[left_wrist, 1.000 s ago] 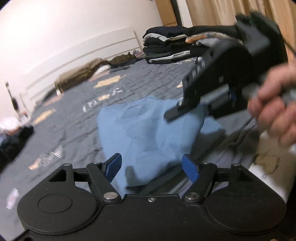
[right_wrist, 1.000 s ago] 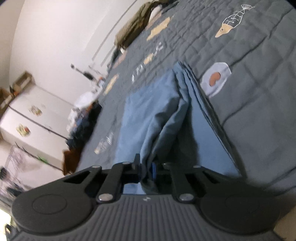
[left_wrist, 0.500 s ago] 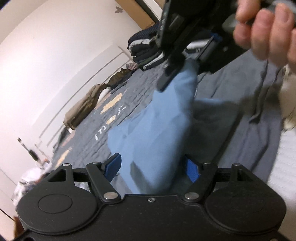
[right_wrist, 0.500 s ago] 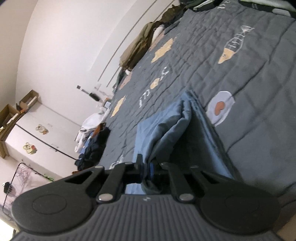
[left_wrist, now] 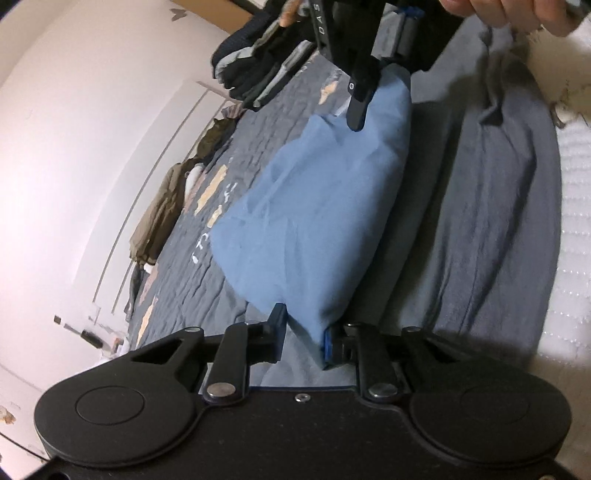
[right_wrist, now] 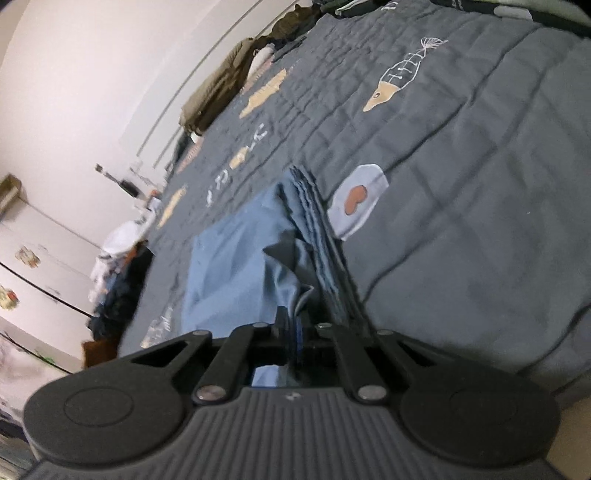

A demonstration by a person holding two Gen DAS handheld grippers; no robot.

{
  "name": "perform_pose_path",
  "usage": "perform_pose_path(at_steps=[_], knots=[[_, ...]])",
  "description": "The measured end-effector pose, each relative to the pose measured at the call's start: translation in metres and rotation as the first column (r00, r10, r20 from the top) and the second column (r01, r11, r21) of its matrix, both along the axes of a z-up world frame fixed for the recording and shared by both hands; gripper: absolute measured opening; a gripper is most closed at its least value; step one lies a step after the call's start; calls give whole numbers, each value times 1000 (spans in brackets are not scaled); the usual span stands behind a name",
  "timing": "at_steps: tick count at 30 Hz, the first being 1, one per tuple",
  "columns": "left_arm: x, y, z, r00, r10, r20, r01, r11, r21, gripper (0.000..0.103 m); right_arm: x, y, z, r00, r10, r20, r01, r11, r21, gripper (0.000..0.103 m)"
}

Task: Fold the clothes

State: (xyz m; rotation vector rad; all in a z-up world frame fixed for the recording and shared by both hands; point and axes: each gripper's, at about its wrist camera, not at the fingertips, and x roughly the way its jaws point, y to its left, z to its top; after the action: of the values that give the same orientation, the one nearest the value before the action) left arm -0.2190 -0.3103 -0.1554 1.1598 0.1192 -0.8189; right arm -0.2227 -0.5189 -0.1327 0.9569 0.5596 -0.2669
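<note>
A blue garment (left_wrist: 314, 206) lies partly folded on the dark grey quilt (left_wrist: 258, 147). My left gripper (left_wrist: 303, 334) is low at the garment's near corner. Its jaws are closing, the corner sits between the blue pads (left_wrist: 328, 343) and both touch the cloth. In the left wrist view my right gripper (left_wrist: 362, 99) comes down from the top onto the garment's far end, held by a person's hand (left_wrist: 491, 11). The right wrist view shows that gripper (right_wrist: 291, 328) shut on a bunched fold of the blue garment (right_wrist: 236, 266), whose layered edge runs away from it.
A stack of folded dark clothes (left_wrist: 258, 70) stands at the far end of the bed, with an olive jacket (left_wrist: 159, 218) along the wall side. A lighter grey sheet (left_wrist: 480, 221) and white bedding (left_wrist: 576, 240) lie to the right. Cabinets (right_wrist: 22, 266) and a clothes pile (right_wrist: 118, 273) stand beyond the bed.
My left gripper rolled, sank to the bed, and its jaws narrowed from wide open onto the garment's near corner. The right gripper kept its hold and dipped slightly.
</note>
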Motion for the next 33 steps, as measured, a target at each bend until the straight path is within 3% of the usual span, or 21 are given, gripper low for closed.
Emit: perform_pose_path(at_steps=[7,12,14,19,21,23,28,33], knots=[[-7,8,9,998,16,-53,-16,1000,3,23,-1,10,1,994,65,-86,-76,988,-135,4],[-6,22,29,987,37,-158,-44,998,-41,46,-9,4,8,995,67,-72,-75,991,-115,9],[-3,30,43,968,27,-250,-50,995,-85,51,-14,1,12,996,61,-63,-68,992,-105,10],[22,44,75,889,-1,-457,-128,960,-249,53,-18,-3,35,989,143,-37,-146,984,-106,12],[34,51,84,852,-7,-523,-188,929,-318,56,-14,-3,48,984,177,-22,-178,975,-130,20],[44,56,93,814,-17,-581,-244,897,-368,57,-8,-6,59,982,190,-21,-191,965,-179,38],[72,64,110,682,-85,-726,-370,817,-443,58,22,-25,73,964,262,-33,-263,937,-230,44],[96,73,117,594,-174,-786,-443,744,-500,59,54,-44,74,937,346,-35,-343,901,-266,46]])
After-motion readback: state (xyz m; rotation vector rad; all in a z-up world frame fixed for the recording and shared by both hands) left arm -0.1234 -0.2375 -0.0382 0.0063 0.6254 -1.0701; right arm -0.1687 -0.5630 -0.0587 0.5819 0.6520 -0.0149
